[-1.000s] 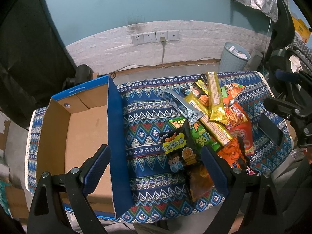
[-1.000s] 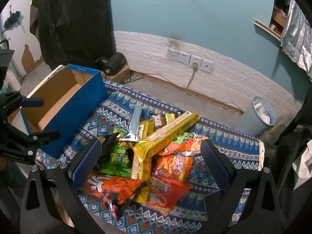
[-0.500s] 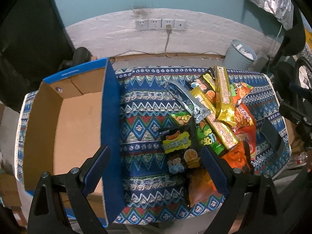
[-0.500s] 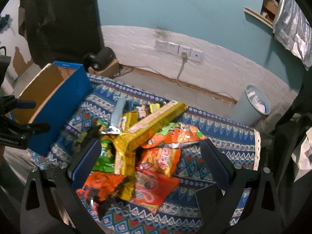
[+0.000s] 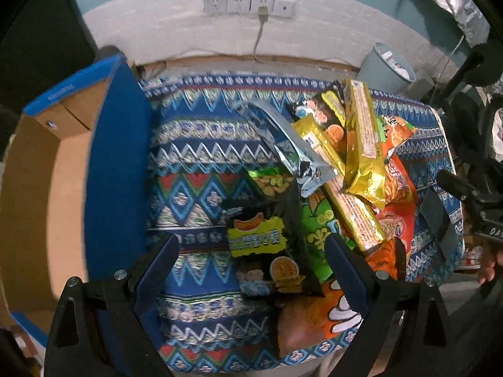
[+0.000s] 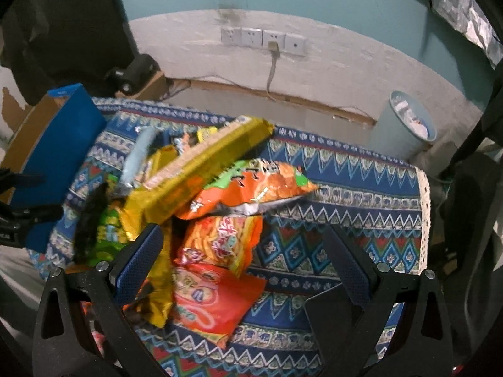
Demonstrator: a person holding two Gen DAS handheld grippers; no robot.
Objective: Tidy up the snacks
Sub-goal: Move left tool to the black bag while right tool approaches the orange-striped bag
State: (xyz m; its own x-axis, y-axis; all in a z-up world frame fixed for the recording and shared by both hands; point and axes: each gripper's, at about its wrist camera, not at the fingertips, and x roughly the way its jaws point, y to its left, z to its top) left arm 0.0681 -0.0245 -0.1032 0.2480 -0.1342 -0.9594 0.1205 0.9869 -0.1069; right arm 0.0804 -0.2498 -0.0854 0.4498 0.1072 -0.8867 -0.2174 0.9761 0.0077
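A heap of snack packets lies on the patterned cloth. In the left wrist view a black packet with a yellow label [image 5: 264,245] lies flat at the heap's near left edge, between the fingers of my open left gripper [image 5: 251,267], which hangs just above it. A silver packet [image 5: 289,147], gold bars [image 5: 361,135] and a green bag [image 5: 317,226] lie behind it. An open blue cardboard box [image 5: 116,163] stands at the left. My right gripper [image 6: 242,260] is open over an orange noodle bag [image 6: 226,242] and a red packet [image 6: 213,298].
The patterned cloth [image 6: 345,194] covers a small table whose right edge ends at a lace border. A pale blue waste bin [image 6: 408,125] stands on the floor behind. Wall sockets [image 5: 248,4] with a cable sit on the white wall. A dark flat object [image 6: 333,314] lies near the right finger.
Both grippers have come lower and closer to the snack heap. The left one has shifted right from the box toward the black packet. Both remain open and hold nothing.
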